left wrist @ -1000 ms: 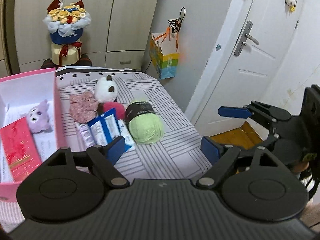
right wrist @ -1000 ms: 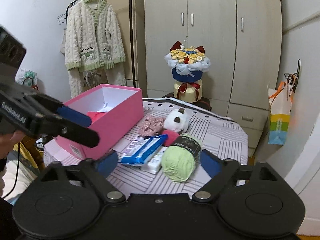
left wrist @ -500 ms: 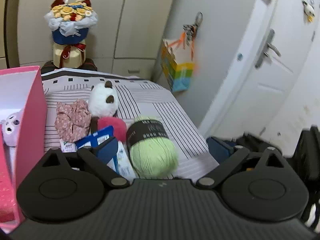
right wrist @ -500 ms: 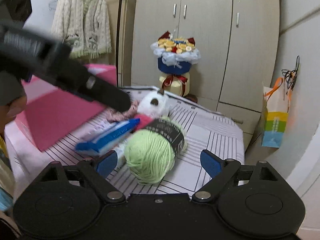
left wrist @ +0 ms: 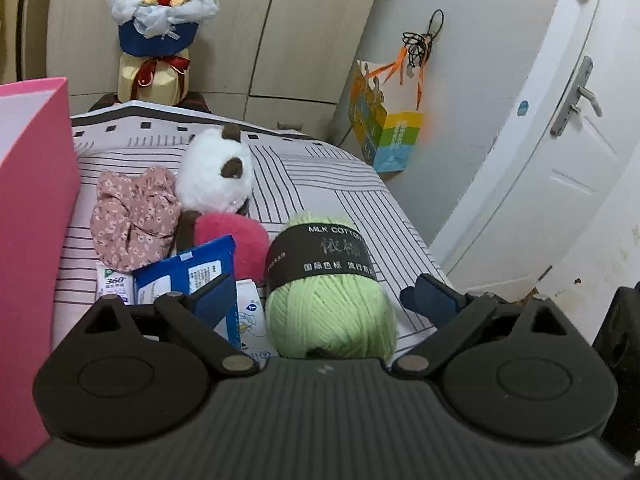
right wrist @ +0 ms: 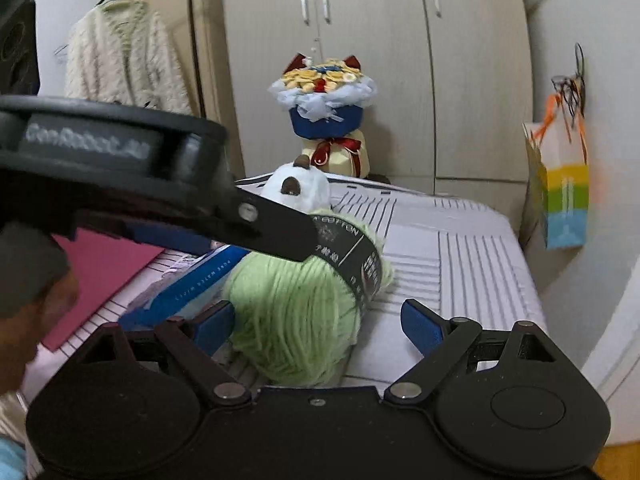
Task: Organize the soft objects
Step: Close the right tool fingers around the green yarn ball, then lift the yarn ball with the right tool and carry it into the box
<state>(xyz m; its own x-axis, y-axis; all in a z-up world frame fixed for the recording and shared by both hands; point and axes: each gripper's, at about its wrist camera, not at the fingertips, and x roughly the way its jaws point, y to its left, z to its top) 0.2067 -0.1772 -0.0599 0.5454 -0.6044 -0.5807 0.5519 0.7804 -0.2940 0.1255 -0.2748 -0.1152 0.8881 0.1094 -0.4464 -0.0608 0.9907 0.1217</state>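
The green yarn ball [left wrist: 330, 312] is being approached by both released claws (left claw [left wrist: 320, 300] just widened, right claw [right wrist: 316, 322]); closing is needed next, then the pink box [left wrist: 32, 208] at nine o'clock.

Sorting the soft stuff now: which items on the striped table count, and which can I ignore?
For the job:
- green yarn ball with black label
- white plush toy with brown ear
- pink floral fabric piece
- fuzzy pink-red item
- pink box

Just lying about:
- blue and white packets
- flower bouquet
- hanging paper bag
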